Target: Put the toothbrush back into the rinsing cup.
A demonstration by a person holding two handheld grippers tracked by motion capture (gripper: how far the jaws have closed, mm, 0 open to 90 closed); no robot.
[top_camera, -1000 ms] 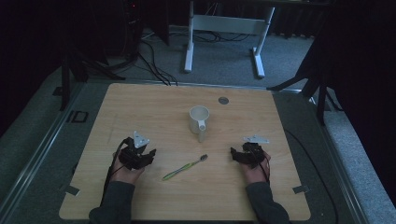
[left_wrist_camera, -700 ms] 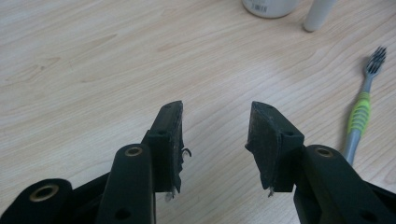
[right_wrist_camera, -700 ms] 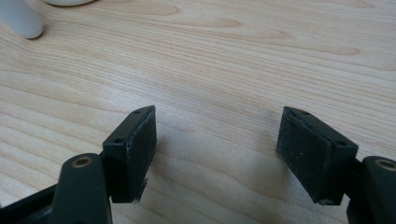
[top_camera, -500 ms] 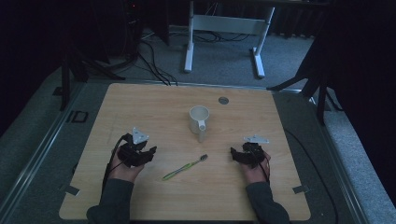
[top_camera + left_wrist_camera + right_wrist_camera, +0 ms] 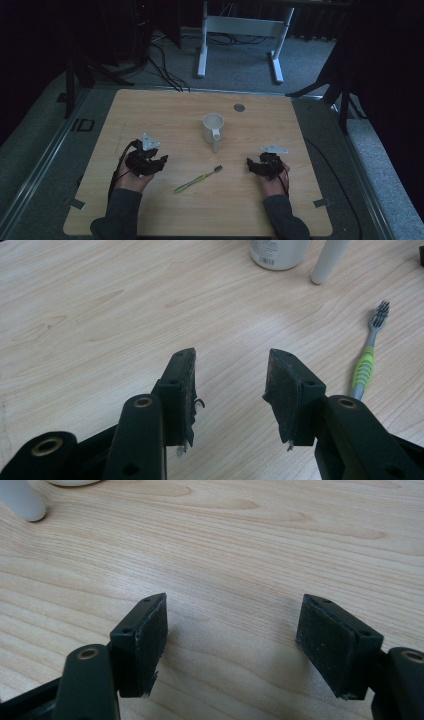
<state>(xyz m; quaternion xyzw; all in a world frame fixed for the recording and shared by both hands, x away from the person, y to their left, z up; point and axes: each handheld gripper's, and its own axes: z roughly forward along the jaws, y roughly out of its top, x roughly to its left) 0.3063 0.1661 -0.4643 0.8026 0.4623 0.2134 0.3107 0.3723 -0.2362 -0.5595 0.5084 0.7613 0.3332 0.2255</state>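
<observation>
My left tool: jaws part-open, nothing between them. My right tool: jaws wide apart, nothing held. Both low over worktop.

Toothbrush flat on worktop between my tools, nearer left one, bristle end toward mug.

Risks, my judgement:
- toothbrush thin, low-lying; pads may skid over it or jam on wood
- smooth plastic handle could roll or flick away
- mug just beyond; careless sweep could knock it

Textures: pale wood grain; green-grey ribbed handle; glossy white mug; scuffed black pads.
</observation>
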